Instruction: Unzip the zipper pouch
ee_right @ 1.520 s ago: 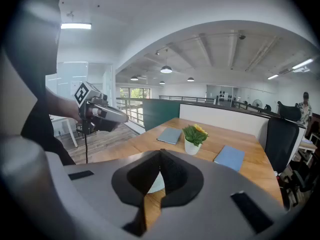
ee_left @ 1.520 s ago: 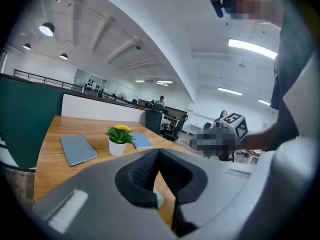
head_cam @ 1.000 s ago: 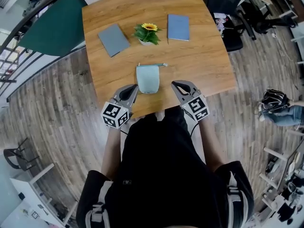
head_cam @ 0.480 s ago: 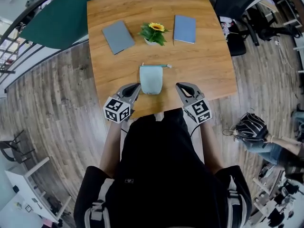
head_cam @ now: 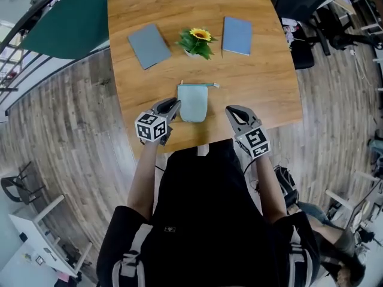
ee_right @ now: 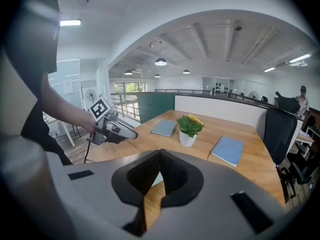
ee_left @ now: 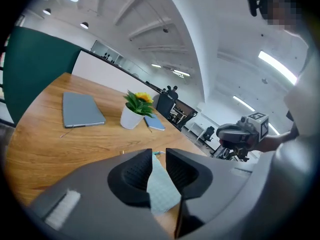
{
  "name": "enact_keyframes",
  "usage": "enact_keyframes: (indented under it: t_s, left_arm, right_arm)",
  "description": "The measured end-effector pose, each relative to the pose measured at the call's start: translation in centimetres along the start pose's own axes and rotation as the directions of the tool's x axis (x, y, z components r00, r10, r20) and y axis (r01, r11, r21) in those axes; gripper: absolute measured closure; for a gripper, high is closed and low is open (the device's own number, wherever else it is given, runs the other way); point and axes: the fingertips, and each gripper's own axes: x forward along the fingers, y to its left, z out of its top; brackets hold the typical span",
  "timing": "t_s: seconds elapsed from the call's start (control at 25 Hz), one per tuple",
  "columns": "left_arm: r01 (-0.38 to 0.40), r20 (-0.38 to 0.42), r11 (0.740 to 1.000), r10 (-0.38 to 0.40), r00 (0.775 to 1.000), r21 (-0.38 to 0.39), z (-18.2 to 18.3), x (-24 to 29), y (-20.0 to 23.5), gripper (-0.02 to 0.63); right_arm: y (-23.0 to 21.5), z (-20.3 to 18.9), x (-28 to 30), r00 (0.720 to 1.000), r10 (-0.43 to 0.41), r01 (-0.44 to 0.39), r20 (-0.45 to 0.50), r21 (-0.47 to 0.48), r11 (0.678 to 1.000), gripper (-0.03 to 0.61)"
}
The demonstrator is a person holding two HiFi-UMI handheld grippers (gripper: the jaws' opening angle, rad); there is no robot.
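Near the front edge of the desk (head_cam: 263, 70), the zipper pouch (head_cam: 192, 102) is laid flat between the tools. It is judged soft and light (apt to slide), so it is best pinned at one side and taken by the pull tab (head_cam: 214, 85). The jaws of the left tool (head_cam: 173, 105), which is angled down, have just been opened. The pouch edge is seen in their gap, unpinched. The right tool (head_cam: 231, 109) is pressed together, empty.

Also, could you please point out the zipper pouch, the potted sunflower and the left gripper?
zipper pouch (head_cam: 192, 103): head view, middle of its fabric body.
potted sunflower (head_cam: 195, 43): head view, its green leaves.
left gripper (head_cam: 175, 104): head view, between its fingertips; jaws have just been opening, pouch seen through the gap, not gripped.
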Motion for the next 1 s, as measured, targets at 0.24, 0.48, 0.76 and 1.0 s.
enact_keyframes:
  t_s: [0.24,0.48,0.76,1.0]
  left_arm:
    - [-0.027,-0.059,0.993,0.021,0.998,-0.111,-2.5,2.8,3.1,0.499]
    - [-0.086,-0.106,0.979,0.067,0.992,-0.186,-4.2,5.1,6.3,0.456]
    - [-0.102,-0.171,0.946,0.051,0.984,-0.308,-5.2,7.5,8.1,0.44]
    - [-0.155,-0.212,0.936,0.089,0.973,-0.317,-5.5,8.4,9.2,0.44]
  right_arm:
    - [-0.6,-1.0,0.4,0.999,0.012,-0.012,-0.042,0.012,1.0,0.575]
    - [-1.2,-1.7,0.8,0.998,0.026,-0.024,-0.063,0.034,0.999,0.575]
    - [-1.7,-1.7,1.5,0.996,0.034,-0.032,-0.08,0.025,0.999,0.575]
    - [-2.1,-1.9,1.8,0.996,0.04,-0.037,-0.078,0.047,0.998,0.575]
